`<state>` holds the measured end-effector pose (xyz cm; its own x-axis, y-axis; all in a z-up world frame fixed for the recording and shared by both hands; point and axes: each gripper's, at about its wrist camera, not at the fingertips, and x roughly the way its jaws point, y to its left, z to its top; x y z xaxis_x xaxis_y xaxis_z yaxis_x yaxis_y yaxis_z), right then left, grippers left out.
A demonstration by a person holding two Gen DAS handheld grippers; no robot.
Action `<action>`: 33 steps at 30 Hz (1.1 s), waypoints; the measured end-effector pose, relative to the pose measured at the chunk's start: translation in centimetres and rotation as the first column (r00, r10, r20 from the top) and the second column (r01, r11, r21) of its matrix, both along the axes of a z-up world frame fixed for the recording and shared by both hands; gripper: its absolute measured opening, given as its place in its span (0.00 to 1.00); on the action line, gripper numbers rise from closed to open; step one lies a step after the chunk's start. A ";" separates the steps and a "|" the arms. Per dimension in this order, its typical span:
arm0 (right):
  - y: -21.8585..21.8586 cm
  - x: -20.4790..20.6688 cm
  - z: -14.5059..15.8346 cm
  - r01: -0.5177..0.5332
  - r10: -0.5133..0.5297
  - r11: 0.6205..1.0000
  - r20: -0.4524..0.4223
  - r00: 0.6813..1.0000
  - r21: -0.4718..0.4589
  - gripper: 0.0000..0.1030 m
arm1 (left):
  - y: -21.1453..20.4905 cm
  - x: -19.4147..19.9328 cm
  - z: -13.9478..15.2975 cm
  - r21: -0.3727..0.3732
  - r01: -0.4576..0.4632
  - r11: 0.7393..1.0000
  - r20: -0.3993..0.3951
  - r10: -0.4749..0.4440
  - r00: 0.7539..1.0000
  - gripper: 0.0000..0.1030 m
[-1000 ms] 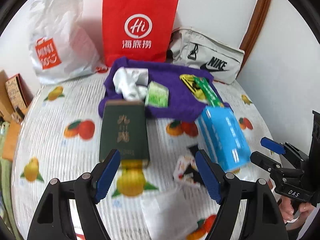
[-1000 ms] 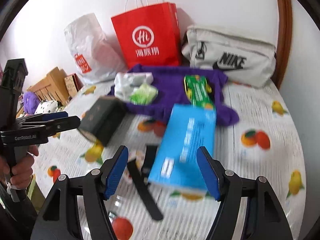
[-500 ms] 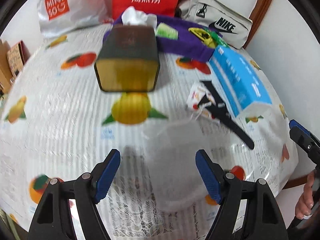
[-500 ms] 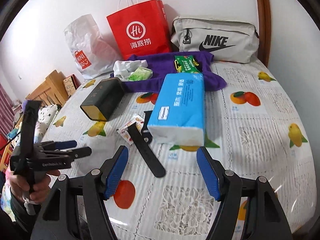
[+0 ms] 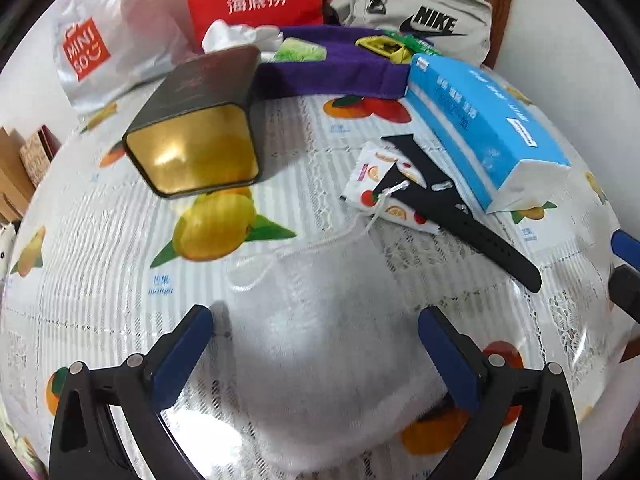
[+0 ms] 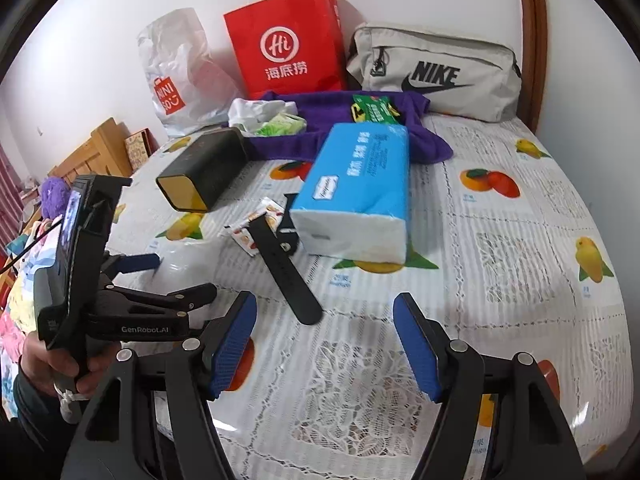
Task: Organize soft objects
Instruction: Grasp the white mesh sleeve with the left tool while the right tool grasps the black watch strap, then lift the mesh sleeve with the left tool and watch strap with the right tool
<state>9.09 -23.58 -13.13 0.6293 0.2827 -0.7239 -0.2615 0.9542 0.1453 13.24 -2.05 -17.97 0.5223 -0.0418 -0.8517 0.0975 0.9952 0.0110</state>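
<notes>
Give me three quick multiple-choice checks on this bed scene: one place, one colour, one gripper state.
1. The long black rubber strap lies:
A. inside the red paper bag
B. across the small fruit-print packet, beside the blue tissue pack
C. on the grey Nike pouch

2. The open end of the dark rectangular tin is:
A. gold
B. silver
C. red

3. The left gripper is:
A. shut on the strap
B. shut on nothing
C. open over the white drawstring pouch

Answers: 1 B, the strap crosses the packet by the pack; 2 A, shiny gold face; 3 C, blue pads spread apart.
</notes>
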 end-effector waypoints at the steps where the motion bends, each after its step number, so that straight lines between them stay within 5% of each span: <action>1: -0.1 0.1 -0.2 0.002 -0.002 1.000 -0.006 1.000 0.001 0.68 | 0.0 -0.1 0.0 -0.001 -0.001 1.000 0.010 0.001 1.000 0.99; 6: 0.7 0.8 -1.6 -0.025 0.025 1.000 -0.036 0.999 0.005 0.68 | 0.4 -1.0 0.8 -0.006 0.041 0.999 0.079 -0.040 0.996 0.43; 11: 2.3 1.9 -2.7 -0.064 0.063 0.998 -0.048 0.997 -0.012 0.68 | 2.3 -0.8 1.0 -0.018 0.020 1.000 0.073 -0.018 0.997 0.07; 21: 5.4 5.3 -4.7 -0.093 0.089 0.987 -0.034 0.995 -0.127 0.62 | 6.3 -0.7 0.6 -0.127 -0.054 0.990 0.065 0.063 0.996 0.07; 26: 7.2 5.2 -4.6 -0.146 0.144 0.975 -0.018 0.989 -0.166 0.24 | 6.5 -0.7 0.5 -0.150 -0.060 0.987 0.067 0.071 0.995 0.07; 33: 8.8 3.2 -4.3 -0.188 0.176 0.951 -0.069 0.982 -0.244 0.19 | 6.6 -1.0 0.6 -0.153 -0.061 0.986 0.076 0.073 0.994 0.07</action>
<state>12.27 -14.80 -17.42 0.5482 0.1966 -0.8129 -0.4327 0.8985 -0.0744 12.25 4.54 -17.41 0.5952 -0.1288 -0.7932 0.0353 0.9903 -0.1343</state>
